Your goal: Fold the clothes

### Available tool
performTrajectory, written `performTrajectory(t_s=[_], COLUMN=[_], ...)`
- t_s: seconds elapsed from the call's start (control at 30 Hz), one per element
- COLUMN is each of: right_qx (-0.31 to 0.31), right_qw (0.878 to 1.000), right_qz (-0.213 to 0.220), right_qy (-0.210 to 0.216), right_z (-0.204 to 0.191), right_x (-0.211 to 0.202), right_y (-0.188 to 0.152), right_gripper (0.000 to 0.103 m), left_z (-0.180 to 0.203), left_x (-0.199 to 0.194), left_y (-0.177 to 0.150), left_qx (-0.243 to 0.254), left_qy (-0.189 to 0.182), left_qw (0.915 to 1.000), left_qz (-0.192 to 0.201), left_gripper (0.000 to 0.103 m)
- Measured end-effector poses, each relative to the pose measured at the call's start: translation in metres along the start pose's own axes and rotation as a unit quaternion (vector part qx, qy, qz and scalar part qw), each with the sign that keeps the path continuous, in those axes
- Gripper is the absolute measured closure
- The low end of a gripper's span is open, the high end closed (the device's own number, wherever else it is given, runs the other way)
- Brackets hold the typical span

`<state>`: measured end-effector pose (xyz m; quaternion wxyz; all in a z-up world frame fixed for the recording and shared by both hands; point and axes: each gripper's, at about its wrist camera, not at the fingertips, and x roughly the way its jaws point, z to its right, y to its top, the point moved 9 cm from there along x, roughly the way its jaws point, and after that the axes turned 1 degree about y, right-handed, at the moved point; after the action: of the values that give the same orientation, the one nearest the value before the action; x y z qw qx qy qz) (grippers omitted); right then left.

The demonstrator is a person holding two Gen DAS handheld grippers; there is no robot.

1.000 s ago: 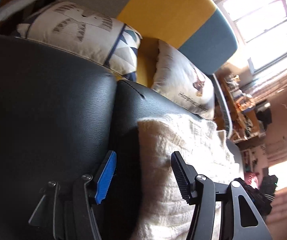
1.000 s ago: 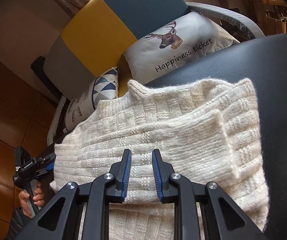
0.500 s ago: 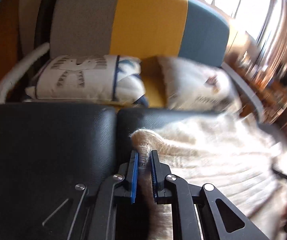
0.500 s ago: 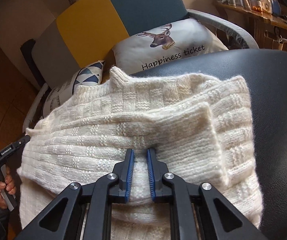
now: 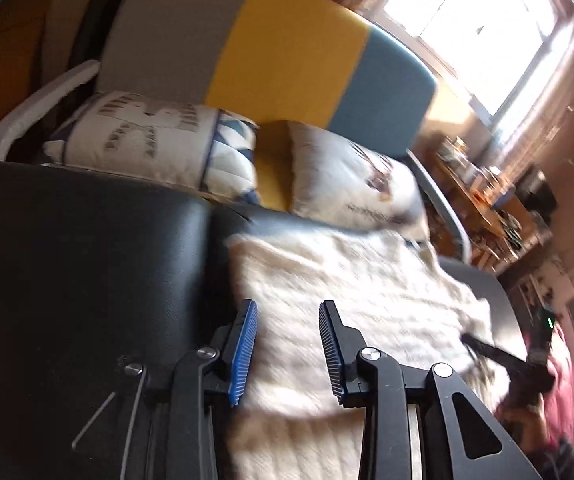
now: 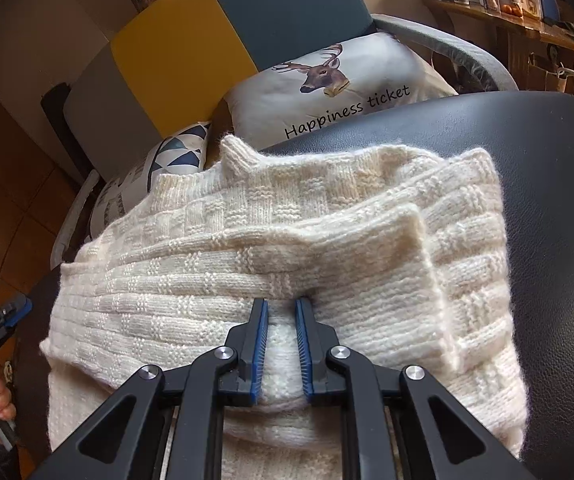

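Cream sweater [image 6: 327, 248], folded in layers, on black padded seat [image 6: 547, 168].
Right gripper [image 6: 281, 312] pinches a knit ridge; left gripper [image 5: 287, 312] apart, empty. Risk: a lopsided pull drags layers askew.

Item: white deer-print cushion [image 6: 339, 92], upper centre of the right wrist view; black script "Happiness ticket" below the deer head; the same cushion [image 5: 351, 184] in the left wrist view, lettering blurred, unreadable; no other legible text.

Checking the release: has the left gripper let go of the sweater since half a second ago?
Yes. The left gripper now stands open over the sweater, right of the black cushion seam.
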<state>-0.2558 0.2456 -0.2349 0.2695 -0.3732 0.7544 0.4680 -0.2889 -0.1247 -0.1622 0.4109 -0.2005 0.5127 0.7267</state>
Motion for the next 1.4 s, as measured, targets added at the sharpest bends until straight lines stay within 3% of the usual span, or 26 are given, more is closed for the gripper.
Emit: performTrajectory(t_s=[0.07,0.23,0.47,0.57,0.7,0.83,0.9,1.1,1.2,1.4], right_qx=[0.005,-0.020,-0.027,-0.036,-0.025,0.029,0.048,0.124,0.159,0.182], right_qw=[1.000,0.999,0.998,0.997,0.998,0.999,0.998,0.989,0.983,0.965], right_qz=[0.004,0.024,0.011,0.025,0.010,0.019,0.029,0.001,-0.019,-0.070], right_qy=[0.007,-0.035,-0.062,-0.060,-0.049,0.000,0.029,0.076,0.092,0.173], right_z=[0.000,0.009,0.036,0.037,0.037,0.033,0.035,0.077,0.101,0.098], right_x=[-0.008,-0.028,-0.011,-0.010,-0.011,-0.049,-0.075,-0.139,-0.167,-0.188], right_y=[0.003,0.005,0.006,0.003,0.005,0.004,-0.011,-0.104,-0.155,-0.226], right_gripper=[0.089,0.089,0.091,0.091,0.091,0.085,0.081,0.080,0.077,0.077], left_z=[0.001,0.001,-0.007,-0.011,-0.012,-0.008,-0.007,-0.017,-0.020,-0.015], left_x=[0.009,0.029,0.039,0.041,0.038,0.008,-0.014,-0.075,-0.098,-0.134], left_y=[-0.011,-0.036,-0.044,-0.047,-0.045,-0.049,-0.062,-0.133,-0.168,-0.213], left_qx=[0.009,0.031,0.047,0.046,0.032,-0.002,-0.023,-0.096,-0.104,-0.110], left_qy=[0.013,0.044,0.048,0.049,0.058,0.056,0.045,0.011,0.018,0.004], left_qw=[0.9998,0.9979,0.9975,0.9978,0.9978,0.9984,0.9987,0.9953,0.9944,0.9939], left_qz=[-0.011,-0.035,-0.021,-0.005,-0.007,-0.001,0.009,0.011,0.002,0.001], left_gripper=[0.070,0.070,0.069,0.068,0.068,0.065,0.058,0.053,0.053,0.048])
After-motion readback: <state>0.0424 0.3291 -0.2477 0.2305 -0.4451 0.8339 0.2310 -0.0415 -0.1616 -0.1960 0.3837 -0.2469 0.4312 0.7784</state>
